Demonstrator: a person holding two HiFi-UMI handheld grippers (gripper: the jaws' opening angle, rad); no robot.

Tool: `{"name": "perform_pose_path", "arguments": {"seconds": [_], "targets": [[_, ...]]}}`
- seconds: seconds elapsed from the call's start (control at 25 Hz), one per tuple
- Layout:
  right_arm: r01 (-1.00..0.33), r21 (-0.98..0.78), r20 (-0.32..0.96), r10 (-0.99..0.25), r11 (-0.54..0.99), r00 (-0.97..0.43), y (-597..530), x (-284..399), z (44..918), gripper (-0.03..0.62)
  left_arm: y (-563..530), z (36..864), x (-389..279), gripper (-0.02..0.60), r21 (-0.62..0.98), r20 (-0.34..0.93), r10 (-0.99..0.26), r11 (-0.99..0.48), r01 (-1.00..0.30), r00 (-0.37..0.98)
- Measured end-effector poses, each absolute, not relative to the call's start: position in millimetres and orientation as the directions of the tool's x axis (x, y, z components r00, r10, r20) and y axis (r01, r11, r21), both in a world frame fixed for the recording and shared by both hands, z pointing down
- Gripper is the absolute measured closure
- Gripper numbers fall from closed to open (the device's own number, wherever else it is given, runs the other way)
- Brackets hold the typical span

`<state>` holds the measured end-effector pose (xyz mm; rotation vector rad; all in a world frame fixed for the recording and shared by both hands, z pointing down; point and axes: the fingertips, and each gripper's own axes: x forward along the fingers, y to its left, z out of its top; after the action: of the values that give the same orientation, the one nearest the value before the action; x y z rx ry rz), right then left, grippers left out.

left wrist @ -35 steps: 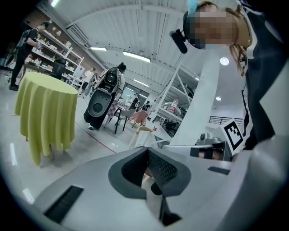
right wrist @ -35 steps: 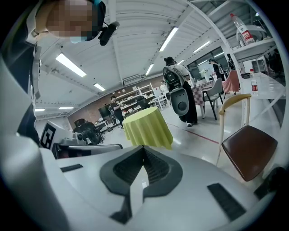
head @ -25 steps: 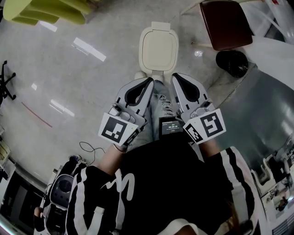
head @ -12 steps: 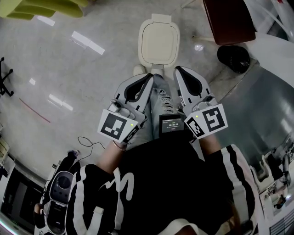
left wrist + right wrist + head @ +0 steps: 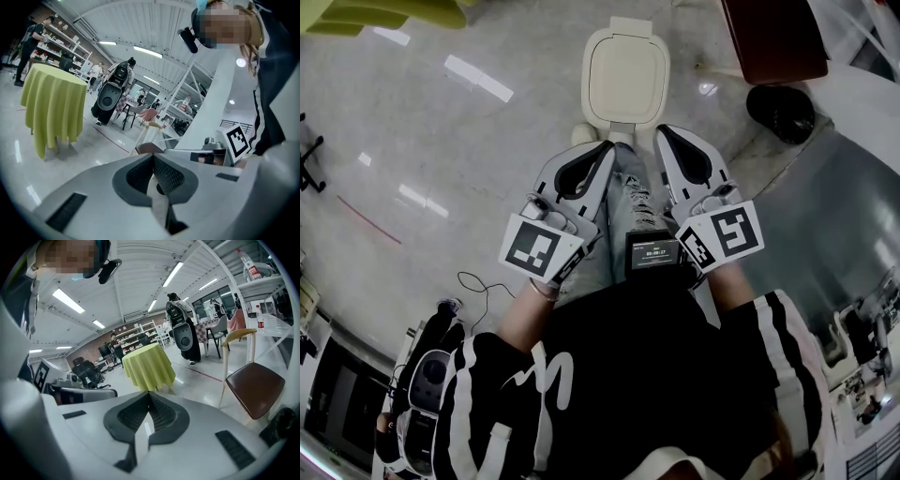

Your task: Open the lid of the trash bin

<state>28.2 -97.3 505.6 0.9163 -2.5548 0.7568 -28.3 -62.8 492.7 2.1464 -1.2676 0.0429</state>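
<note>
while left gripper [image 5: 605, 150] hovers, trash bin [image 5: 625, 80] lies ahead.

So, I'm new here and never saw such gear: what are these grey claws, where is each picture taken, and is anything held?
A person holds two grey hand tools: the left gripper and the right gripper, each with two jaws. The downward picture comes from a camera on the person's head; the other two come from cameras riding on each gripper, looking along its jaws. Both pairs of jaws are shut, holding nothing. On the floor ahead stands a closed cream plastic trash bin, with a brown-seated chair to its right.
</note>
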Motion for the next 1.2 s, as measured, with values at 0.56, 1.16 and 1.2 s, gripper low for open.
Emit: {"name": "perform_pose_path", "arguments": {"seconds": [0.56,1.16,1.2], "targets": [[-0.633,-0.361,0.518,-0.417,0.685,-0.747,-94.4,18.4,550.1,0.589,-65.2,506.0,-29.5,0.574,0.511,0.36,-0.771,-0.308,-0.802,0.525],[-0.603,-0.337,0.608,-0.322,0.723,-0.725,-84.8,13.0,609.4,0.591,-67.4,514.8,-31.2,0.574,0.513,0.375,-0.768,-0.293,-0.806,0.518],[-0.603,-0.337,0.613,-0.317,0.723,-0.723,-84.2,12.9,612.5,0.591,-67.3,514.5,-31.2,0.574,0.512,0.376,-0.769,-0.292,-0.808,0.517]]}}
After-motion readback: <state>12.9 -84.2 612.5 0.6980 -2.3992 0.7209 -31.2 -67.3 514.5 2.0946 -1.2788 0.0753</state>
